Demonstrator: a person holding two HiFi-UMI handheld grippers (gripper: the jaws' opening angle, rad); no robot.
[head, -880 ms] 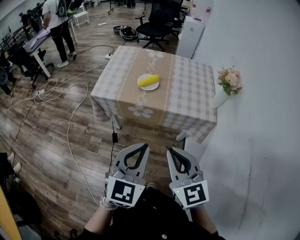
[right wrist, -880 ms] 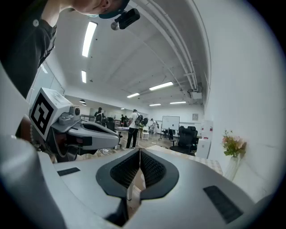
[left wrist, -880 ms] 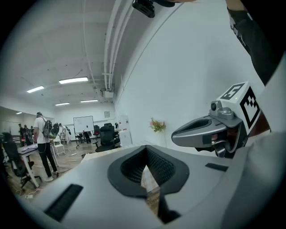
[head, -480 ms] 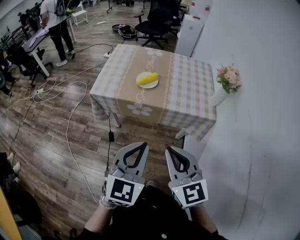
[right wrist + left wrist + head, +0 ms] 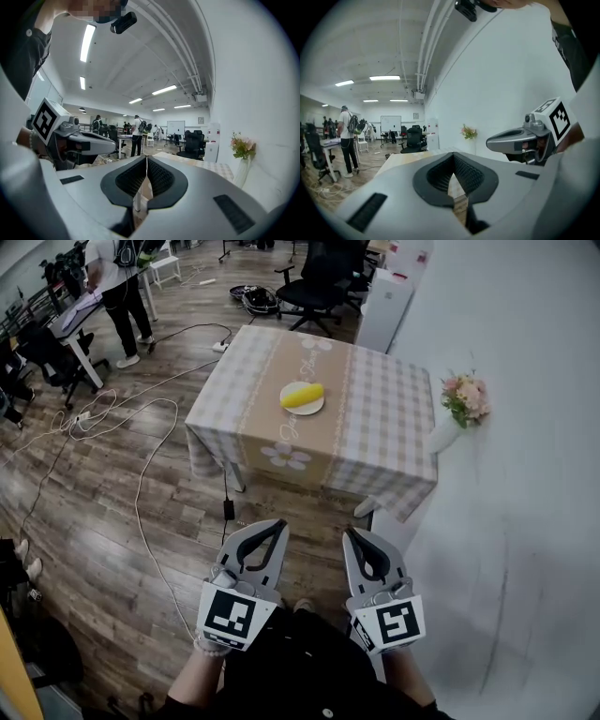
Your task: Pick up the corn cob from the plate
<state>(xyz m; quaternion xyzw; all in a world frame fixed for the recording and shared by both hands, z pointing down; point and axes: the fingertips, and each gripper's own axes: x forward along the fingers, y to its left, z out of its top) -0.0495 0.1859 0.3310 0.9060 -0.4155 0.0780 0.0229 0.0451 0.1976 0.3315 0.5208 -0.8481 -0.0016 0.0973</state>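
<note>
A yellow corn cob (image 5: 302, 395) lies on a white plate (image 5: 306, 410) near the middle of a table with a checked cloth (image 5: 383, 432), well ahead of me in the head view. My left gripper (image 5: 277, 524) and right gripper (image 5: 351, 533) are held side by side low in that view, over the wooden floor and far short of the table. Both are shut with nothing between the jaws. In the left gripper view the left gripper (image 5: 453, 154) points toward the table; the right gripper (image 5: 146, 157) does the same in its own view.
A white vase of pink flowers (image 5: 463, 398) stands by the white wall at the table's right. Cables (image 5: 141, 486) trail over the floor on the left. A black office chair (image 5: 315, 282) stands behind the table. A person (image 5: 116, 277) stands at a desk far left.
Both grippers have spread slightly apart and dropped a little lower in the head view. The table and plate have shifted slightly up and right in that view.
</note>
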